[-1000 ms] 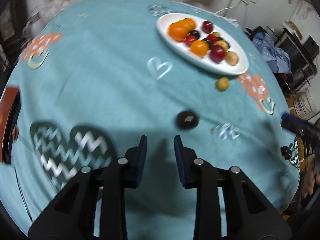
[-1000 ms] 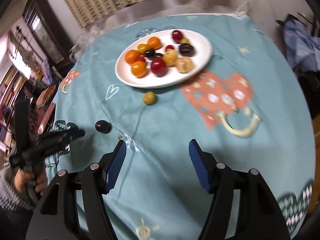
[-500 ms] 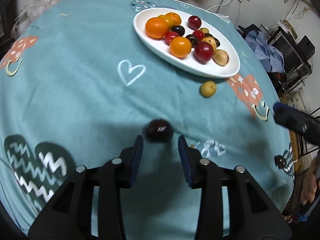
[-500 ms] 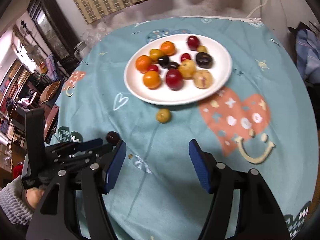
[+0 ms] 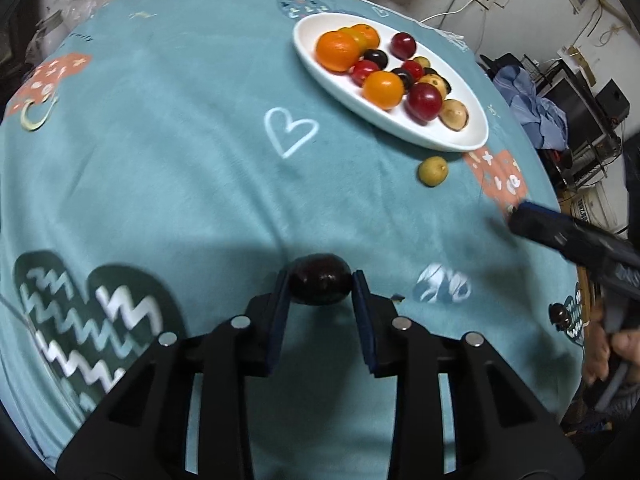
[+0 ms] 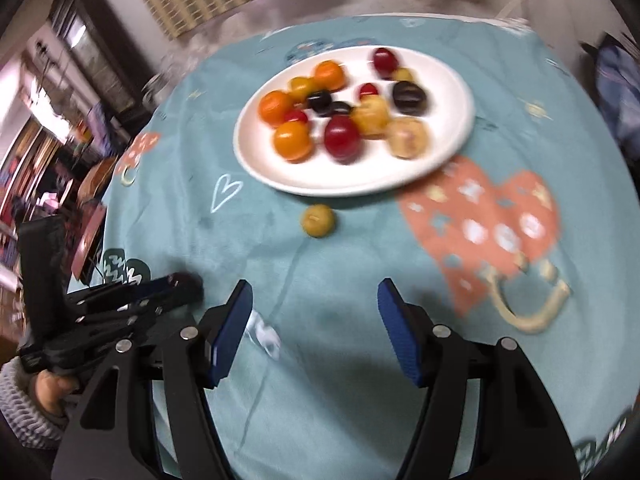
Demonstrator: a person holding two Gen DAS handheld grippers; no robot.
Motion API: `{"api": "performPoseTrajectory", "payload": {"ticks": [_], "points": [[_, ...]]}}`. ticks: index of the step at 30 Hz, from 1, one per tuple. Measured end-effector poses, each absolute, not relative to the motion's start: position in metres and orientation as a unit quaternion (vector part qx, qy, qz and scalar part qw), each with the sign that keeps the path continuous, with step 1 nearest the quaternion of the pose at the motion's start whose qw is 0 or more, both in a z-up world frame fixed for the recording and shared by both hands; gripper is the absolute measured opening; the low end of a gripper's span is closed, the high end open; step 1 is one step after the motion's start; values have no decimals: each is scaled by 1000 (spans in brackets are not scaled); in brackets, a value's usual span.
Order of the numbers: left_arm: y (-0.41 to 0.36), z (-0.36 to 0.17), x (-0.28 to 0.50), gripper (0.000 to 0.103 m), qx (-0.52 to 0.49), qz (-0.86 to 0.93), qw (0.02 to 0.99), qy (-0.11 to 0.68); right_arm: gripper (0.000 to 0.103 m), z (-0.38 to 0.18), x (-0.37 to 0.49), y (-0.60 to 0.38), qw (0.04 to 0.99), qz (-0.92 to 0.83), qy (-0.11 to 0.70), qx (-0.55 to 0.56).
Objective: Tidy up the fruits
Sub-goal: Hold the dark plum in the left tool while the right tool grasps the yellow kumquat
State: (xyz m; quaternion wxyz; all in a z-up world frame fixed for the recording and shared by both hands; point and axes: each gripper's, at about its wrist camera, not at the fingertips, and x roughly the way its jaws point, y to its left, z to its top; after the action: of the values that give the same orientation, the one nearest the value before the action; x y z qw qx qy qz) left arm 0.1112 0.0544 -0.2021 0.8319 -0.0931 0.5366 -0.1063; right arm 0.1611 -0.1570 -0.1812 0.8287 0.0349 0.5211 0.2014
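Note:
A dark plum (image 5: pixel 319 279) sits between the blue pads of my left gripper (image 5: pixel 320 286), which touch it on both sides at cloth level. A white oval plate (image 5: pixel 460 138) at the far right holds oranges, red and dark plums and yellow fruits; it also shows in the right wrist view (image 6: pixel 452 152). A small yellow fruit (image 5: pixel 433 170) lies on the cloth just in front of the plate (image 6: pixel 318 220). My right gripper (image 6: pixel 316 302) is open and empty, hovering short of the yellow fruit. The left gripper shows at the left of the right wrist view (image 6: pixel 176 286).
The round table has a teal cloth (image 5: pixel 180 160) with heart and mushroom prints. The right gripper's fingers (image 5: pixel 560 232) reach in from the right edge. A small dark fruit (image 5: pixel 558 314) lies near the table's right edge. Furniture and clutter surround the table.
My left gripper moved forward over the dark plum and closed its pads onto it. My right gripper moved closer to the plate and the yellow fruit.

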Motion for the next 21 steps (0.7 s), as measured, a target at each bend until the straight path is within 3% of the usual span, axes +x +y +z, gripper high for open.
{"api": "performPoseTrajectory", "payload": {"ticks": [10,15,16,21], "points": [[69,-206,99,32,-107,-77,831,540,39,-209,208,-132,821,201,535,-8],[67,-207,98,32,-99,-71,832,541,34,-218,218,-130,822,193,535,-19],[66,-208,98,32,-96,-71,832,541,28,-219,219,-129,822,191,535,-23],[59,-211,101,32,-79,-73,831,546,26,-218,209,-134,823,197,533,-20]]}}
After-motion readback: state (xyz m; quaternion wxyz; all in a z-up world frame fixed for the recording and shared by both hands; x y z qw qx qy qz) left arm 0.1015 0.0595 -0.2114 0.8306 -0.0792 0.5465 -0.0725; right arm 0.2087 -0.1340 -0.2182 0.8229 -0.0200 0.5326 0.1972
